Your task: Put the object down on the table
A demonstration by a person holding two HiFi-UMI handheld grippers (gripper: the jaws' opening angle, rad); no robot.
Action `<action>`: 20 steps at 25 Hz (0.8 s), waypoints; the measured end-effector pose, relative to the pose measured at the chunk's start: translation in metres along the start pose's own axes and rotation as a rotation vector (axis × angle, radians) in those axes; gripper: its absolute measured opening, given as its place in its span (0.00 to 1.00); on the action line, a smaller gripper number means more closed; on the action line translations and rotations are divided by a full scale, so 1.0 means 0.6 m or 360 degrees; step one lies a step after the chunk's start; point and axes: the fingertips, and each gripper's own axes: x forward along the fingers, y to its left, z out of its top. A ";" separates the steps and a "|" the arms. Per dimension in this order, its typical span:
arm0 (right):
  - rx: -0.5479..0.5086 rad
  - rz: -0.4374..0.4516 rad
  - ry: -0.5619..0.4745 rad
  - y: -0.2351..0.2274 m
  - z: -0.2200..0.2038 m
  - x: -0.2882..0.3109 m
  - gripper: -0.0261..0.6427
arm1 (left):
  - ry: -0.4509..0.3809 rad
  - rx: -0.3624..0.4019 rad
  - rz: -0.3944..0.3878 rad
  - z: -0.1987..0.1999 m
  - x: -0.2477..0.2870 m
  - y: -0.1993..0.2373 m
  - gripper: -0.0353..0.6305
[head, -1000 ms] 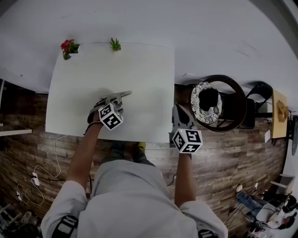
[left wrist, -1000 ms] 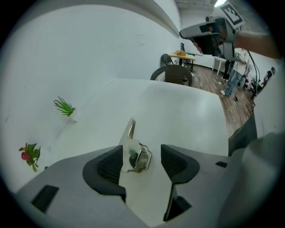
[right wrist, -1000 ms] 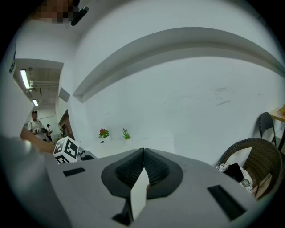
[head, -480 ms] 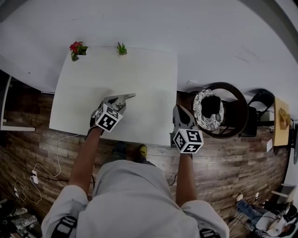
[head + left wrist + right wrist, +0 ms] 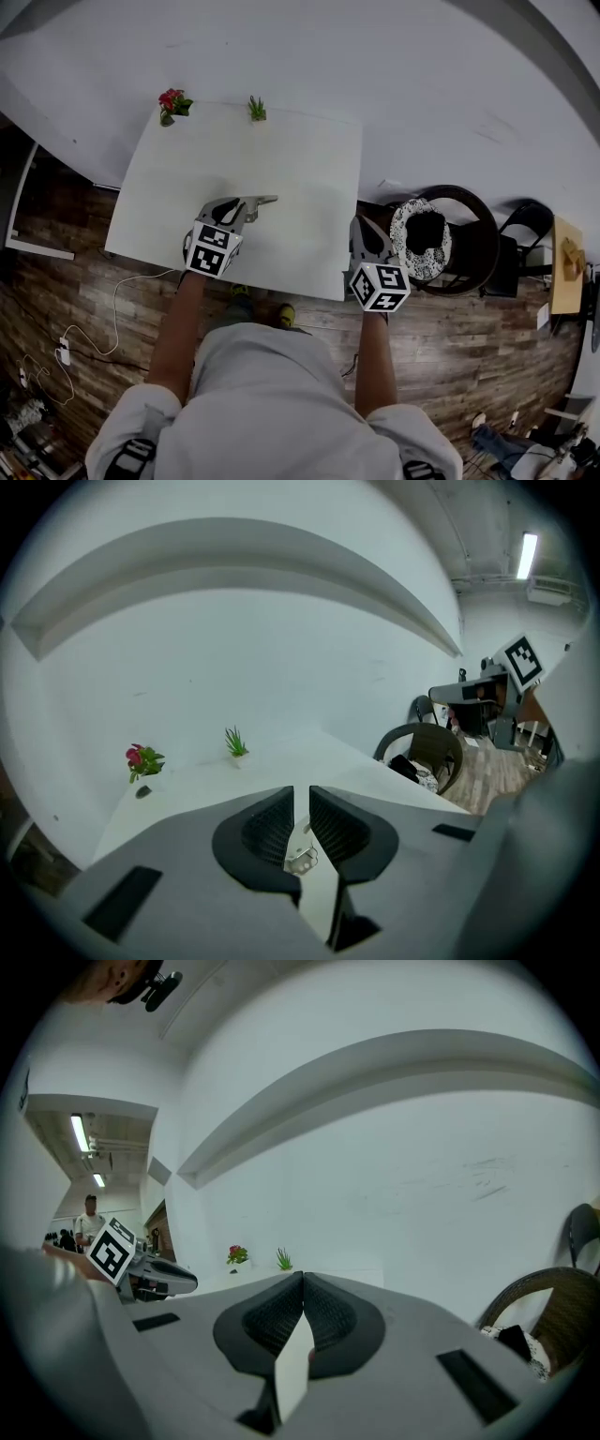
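My left gripper (image 5: 268, 200) hovers over the near left part of the white table (image 5: 291, 155). In the left gripper view its jaws (image 5: 301, 795) are closing, with only a narrow gap left, and I see no object between the ribbed pads (image 5: 268, 823). My right gripper (image 5: 360, 222) is at the table's near right corner. Its jaws (image 5: 302, 1280) are shut tip to tip with nothing in them. No loose object shows on the table near either gripper.
A small pot of red flowers (image 5: 171, 102) and a small green plant (image 5: 256, 109) stand at the table's far edge by the white wall. A dark round chair (image 5: 461, 240) with a patterned cushion (image 5: 419, 239) stands right of the table. Cables (image 5: 89, 323) lie on the wooden floor.
The head view has shifted, so the table sits lower and further right in frame. Both grippers stay over the table's near edge. The left jaws look closer together.
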 end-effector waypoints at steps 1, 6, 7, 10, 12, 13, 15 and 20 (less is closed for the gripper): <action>-0.0006 0.0008 -0.0008 0.001 0.003 -0.004 0.05 | -0.0031 -0.0031 0.0020 0.006 -0.009 0.000 0.15; -0.0025 0.0031 -0.0041 0.007 0.012 -0.018 0.05 | -0.0141 -0.0108 0.0113 0.022 -0.050 0.006 0.12; -0.0027 0.0035 -0.0045 0.008 0.014 -0.021 0.05 | -0.0155 -0.0102 0.0131 0.025 -0.058 0.007 0.12; -0.0040 0.0045 -0.0069 0.009 0.026 -0.026 0.05 | -0.0229 -0.0101 0.0170 0.047 -0.081 0.007 0.11; -0.0042 0.0050 -0.0090 0.010 0.032 -0.028 0.05 | -0.0281 -0.0099 0.0194 0.062 -0.096 0.006 0.10; -0.0042 0.0052 -0.0099 0.011 0.033 -0.029 0.05 | -0.0302 -0.0097 0.0205 0.067 -0.101 0.004 0.10; -0.0049 0.0054 -0.0105 0.011 0.031 -0.032 0.05 | -0.0328 -0.0094 0.0222 0.069 -0.108 0.000 0.09; -0.0053 0.0050 -0.0113 0.004 0.030 -0.041 0.05 | -0.0376 -0.0103 0.0267 0.074 -0.124 -0.005 0.09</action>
